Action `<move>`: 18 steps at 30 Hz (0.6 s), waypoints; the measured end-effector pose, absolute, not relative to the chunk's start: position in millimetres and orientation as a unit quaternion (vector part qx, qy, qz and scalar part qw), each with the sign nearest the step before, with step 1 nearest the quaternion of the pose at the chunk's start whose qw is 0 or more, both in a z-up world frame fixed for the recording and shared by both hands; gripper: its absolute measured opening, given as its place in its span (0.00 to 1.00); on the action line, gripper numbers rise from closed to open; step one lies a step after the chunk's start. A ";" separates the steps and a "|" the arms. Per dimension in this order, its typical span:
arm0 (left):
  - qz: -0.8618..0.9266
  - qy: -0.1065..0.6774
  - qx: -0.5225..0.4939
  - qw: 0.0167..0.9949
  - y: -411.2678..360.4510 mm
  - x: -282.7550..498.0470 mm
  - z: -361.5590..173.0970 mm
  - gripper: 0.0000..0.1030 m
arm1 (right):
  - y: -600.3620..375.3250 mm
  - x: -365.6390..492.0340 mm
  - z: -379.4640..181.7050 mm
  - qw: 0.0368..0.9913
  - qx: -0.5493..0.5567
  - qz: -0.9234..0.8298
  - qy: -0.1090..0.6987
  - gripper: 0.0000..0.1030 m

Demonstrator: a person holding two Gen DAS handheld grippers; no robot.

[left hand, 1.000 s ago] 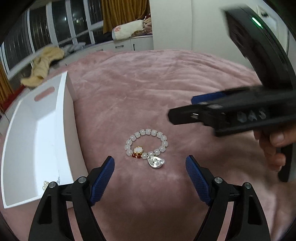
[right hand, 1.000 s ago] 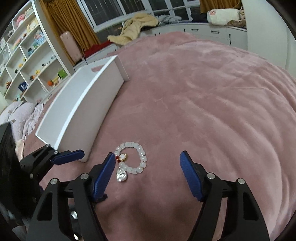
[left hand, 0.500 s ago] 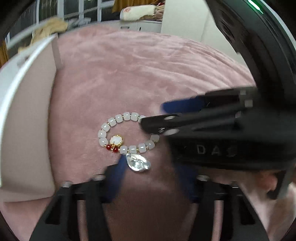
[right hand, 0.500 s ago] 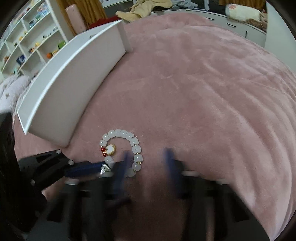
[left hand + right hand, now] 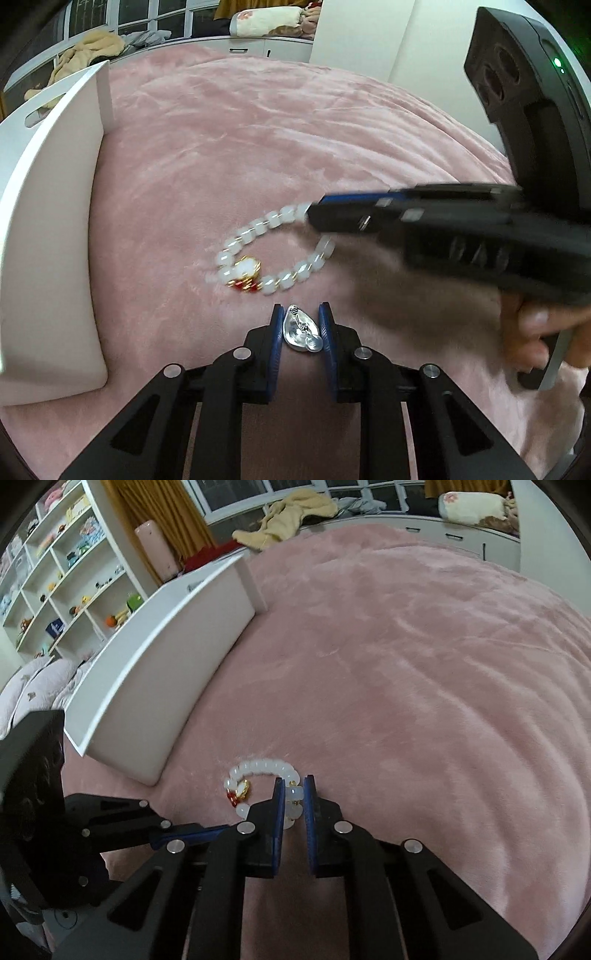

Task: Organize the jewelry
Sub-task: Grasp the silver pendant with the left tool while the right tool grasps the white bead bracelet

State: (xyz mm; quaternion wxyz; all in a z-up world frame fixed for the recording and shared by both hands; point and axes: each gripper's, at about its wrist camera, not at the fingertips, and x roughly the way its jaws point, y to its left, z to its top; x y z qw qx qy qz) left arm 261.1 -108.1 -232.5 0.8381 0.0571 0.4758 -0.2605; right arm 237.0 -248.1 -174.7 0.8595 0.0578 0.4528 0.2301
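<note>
Both hand-held grippers, spread a second ago, now pressed together: left hand-held gripper (image 5: 301,328) pinching silver charm (image 5: 301,330); right hand-held gripper (image 5: 294,805) pinching bead bracelet (image 5: 258,775) strand. Bracelet on pink bed (image 5: 424,683), white tray (image 5: 155,686) to left. Lift likely next.

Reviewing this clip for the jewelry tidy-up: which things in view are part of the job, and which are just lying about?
Part of the job:
- white bead bracelet, beads gripped by right gripper
- its silver charm, pinched by left gripper
- white tray beside it

Just lying about:
- pink blanket
- yellow garment by the windows
- shelf of trinkets
- floral pillow
</note>
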 end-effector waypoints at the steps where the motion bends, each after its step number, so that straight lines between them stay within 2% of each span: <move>1: -0.260 0.476 0.058 0.838 -107.1 262.4 -233.0 0.23 | -250.3 235.8 -170.9 0.861 0.058 0.229 0.451 0.10; 18: -0.265 0.440 0.074 0.855 -98.4 245.0 -178.0 0.23 | -264.4 209.3 -117.8 0.874 0.015 0.184 0.450 0.10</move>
